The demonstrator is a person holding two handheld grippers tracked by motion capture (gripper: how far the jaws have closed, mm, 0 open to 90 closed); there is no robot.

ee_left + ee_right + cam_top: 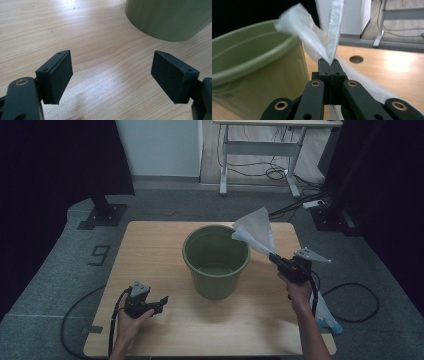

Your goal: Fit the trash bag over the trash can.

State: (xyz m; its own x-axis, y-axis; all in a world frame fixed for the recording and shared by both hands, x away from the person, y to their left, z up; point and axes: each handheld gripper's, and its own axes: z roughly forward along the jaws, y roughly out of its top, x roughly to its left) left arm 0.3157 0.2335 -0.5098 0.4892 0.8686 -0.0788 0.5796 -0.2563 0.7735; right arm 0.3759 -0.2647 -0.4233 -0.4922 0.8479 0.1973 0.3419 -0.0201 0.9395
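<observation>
A green bucket (216, 260) stands upright at the middle of the wooden table (150, 245). My right gripper (274, 258) is to the bucket's right, shut on a white plastic bag (256, 232) that fans up over the bucket's right rim. In the right gripper view the bag (312, 37) rises from the shut jaws beside the bucket (254, 75). My left gripper (162, 301) rests low at the table's front left, open, nothing between its pads (58, 77). The bucket's wall (170, 17) lies ahead of it.
A roll or bundle of bags with a blue end (327, 319) lies at the table's front right behind my right forearm. Cables (355, 300) run on the grey floor. A desk frame (260, 155) stands behind. The table has a round hole (356, 59).
</observation>
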